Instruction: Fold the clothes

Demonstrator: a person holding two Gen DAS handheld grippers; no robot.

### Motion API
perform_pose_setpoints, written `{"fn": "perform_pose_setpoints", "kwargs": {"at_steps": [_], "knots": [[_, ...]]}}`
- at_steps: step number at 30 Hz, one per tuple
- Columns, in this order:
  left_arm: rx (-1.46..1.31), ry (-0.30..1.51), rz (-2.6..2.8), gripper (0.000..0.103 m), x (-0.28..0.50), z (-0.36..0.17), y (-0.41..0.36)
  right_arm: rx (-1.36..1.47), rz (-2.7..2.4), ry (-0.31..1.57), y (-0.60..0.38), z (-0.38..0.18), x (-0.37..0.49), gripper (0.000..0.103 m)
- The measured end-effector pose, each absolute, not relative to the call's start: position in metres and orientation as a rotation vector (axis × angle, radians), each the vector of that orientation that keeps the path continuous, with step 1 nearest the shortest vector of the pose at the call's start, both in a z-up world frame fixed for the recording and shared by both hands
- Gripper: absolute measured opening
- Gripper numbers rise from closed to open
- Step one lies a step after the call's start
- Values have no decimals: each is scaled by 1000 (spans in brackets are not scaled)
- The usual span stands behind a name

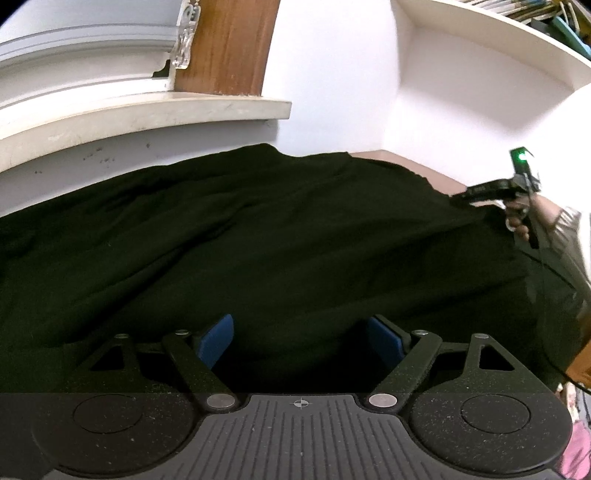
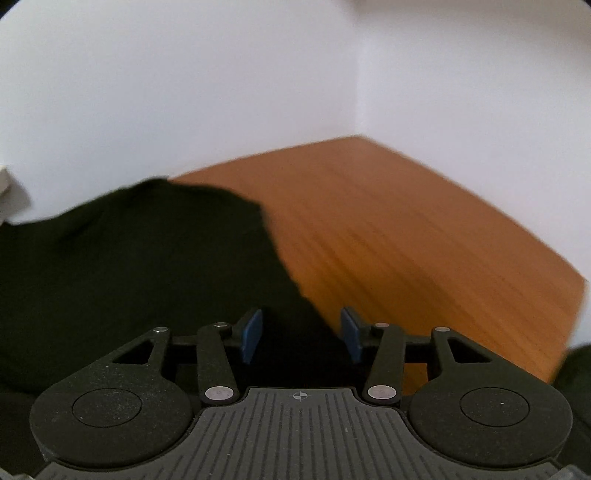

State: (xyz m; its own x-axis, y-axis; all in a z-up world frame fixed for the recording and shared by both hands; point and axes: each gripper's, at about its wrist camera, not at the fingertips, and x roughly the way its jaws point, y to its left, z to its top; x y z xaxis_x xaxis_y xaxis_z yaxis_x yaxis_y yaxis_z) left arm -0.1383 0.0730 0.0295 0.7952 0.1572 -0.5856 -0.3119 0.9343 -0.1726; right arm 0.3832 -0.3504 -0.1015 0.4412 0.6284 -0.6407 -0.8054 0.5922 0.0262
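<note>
A dark, nearly black garment [image 1: 258, 236] lies spread and wrinkled over the table, filling the middle of the left wrist view. My left gripper [image 1: 301, 339] hovers low over its near part, open wide, with only cloth showing between the blue pads [image 1: 218, 338]. At the garment's far right edge a hand holds my right gripper [image 1: 460, 197], its fingers pointing at the cloth. In the right wrist view the garment [image 2: 129, 266] covers the left side and its edge runs between the parted blue pads [image 2: 252, 332] of my right gripper [image 2: 301, 334], which is open.
The bare wooden table top [image 2: 406, 240] stretches right of the garment to white walls. A pale window sill [image 1: 147, 114] and a brown wooden post [image 1: 229, 44] stand behind the cloth. A white shelf [image 1: 498, 33] with books hangs top right. Something pink [image 1: 576, 454] lies beyond the table's right edge.
</note>
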Motion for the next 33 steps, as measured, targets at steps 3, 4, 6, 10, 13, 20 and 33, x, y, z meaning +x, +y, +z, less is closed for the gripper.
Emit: {"fn": "perform_pose_setpoints", "kwargs": {"at_steps": [3, 4, 6, 10, 13, 20, 33], "knots": [[-268, 601, 261, 84, -139, 30, 73, -311, 949, 638, -343, -101, 385, 13], [-270, 600, 265, 84, -139, 30, 74, -314, 952, 627, -342, -101, 386, 12], [-275, 597, 273, 84, -140, 30, 75, -332, 906, 565, -336, -98, 385, 1], [-300, 584, 285, 84, -144, 31, 79, -258, 849, 428, -331, -77, 389, 1], [-316, 576, 289, 84, -144, 31, 81, -316, 848, 394, -319, -76, 379, 2], [-290, 548, 291, 102, -143, 38, 75, -319, 891, 382, -351, -65, 357, 50], [-281, 536, 296, 103, -178, 59, 57, -438, 1215, 447, -449, -42, 209, 60]]}}
